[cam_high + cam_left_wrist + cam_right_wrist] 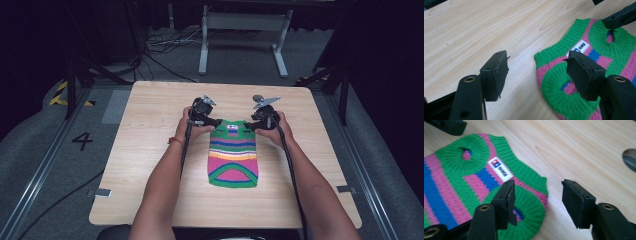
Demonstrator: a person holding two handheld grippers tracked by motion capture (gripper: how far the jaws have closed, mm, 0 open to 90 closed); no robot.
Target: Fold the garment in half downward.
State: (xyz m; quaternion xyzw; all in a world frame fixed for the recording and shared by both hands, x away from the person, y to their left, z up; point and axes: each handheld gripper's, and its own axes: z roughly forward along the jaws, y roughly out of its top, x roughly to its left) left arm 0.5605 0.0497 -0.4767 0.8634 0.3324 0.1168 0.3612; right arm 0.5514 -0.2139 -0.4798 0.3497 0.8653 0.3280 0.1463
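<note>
My left gripper (536, 72) and right gripper (537, 202), both wide open and empty, straddle the striped sweater's (233, 155) far corners, apparently just above

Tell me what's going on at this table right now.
A person holds a gripper in each hand over a small striped knit sweater lying flat on the wooden table. The left gripper and right gripper sit at the sweater's two far corners, by the armholes near the white label. Both have their jaws open around the edge there, holding nothing yet. It looks like a two-corner grab is being set up, perhaps to lift or fold it.
</note>
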